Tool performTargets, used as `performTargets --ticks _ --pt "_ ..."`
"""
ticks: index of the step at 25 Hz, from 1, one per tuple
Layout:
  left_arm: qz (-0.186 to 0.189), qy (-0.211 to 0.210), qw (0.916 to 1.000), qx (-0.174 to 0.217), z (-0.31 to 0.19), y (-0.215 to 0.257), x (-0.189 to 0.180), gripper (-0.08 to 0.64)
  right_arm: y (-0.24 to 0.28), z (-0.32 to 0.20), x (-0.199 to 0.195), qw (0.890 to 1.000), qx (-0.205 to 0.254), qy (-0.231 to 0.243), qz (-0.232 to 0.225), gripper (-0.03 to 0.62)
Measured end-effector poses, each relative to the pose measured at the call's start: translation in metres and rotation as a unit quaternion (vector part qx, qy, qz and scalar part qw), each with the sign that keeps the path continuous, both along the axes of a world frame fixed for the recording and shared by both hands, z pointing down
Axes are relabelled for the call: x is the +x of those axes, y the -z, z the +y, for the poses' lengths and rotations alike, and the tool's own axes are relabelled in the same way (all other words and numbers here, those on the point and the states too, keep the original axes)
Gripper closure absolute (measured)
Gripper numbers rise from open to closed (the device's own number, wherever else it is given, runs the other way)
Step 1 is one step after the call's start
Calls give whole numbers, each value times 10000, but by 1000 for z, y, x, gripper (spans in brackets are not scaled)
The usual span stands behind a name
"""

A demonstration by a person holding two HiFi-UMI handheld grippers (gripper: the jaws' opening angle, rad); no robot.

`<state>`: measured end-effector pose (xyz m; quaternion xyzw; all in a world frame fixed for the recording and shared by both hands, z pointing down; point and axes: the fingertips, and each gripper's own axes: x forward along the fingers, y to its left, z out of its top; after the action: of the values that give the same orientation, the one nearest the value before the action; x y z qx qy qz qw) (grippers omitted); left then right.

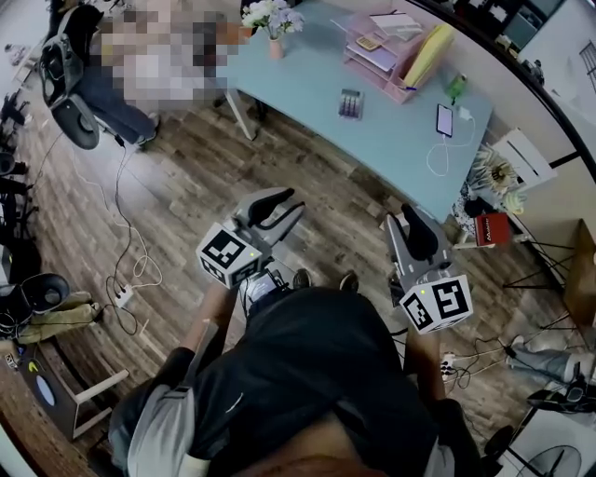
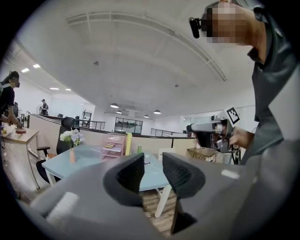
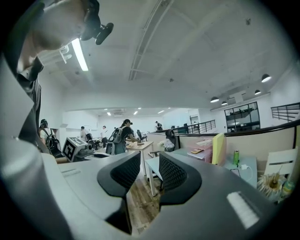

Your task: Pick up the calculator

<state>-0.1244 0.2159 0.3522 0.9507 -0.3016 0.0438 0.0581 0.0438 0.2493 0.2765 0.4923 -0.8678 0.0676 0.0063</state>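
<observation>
The calculator [image 1: 350, 102] is a small grey-purple slab lying flat on the light blue table [image 1: 307, 84], far ahead of both grippers. My left gripper [image 1: 279, 207] hovers over the wooden floor, well short of the table, its jaws a little apart and empty. My right gripper [image 1: 416, 233] is beside it, nearer the table's right corner, also empty. In the left gripper view my gripper [image 2: 153, 164] points at the table [image 2: 89, 164]; the calculator cannot be made out there. The right gripper [image 3: 150, 161] shows a narrow gap with nothing in it.
On the table are a vase of flowers [image 1: 275, 23], a pink paper tray [image 1: 382, 51] with a yellow folder [image 1: 428, 51], a green bottle [image 1: 455, 88] and a phone on a white cable [image 1: 444, 119]. An office chair [image 1: 70, 70] and floor cables [image 1: 130, 270] lie left.
</observation>
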Motion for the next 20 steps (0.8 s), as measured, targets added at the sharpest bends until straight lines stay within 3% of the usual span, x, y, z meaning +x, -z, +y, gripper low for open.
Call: performTargets --ticks 13,20 --pt "188 -585 9981 51 -37 2 12 387 -1 -13 7 9975 -142 -694 57 468" --pt "309 -449 9984 173 -67 19 22 387 13 -45 22 9979 -65 -635 69 468"
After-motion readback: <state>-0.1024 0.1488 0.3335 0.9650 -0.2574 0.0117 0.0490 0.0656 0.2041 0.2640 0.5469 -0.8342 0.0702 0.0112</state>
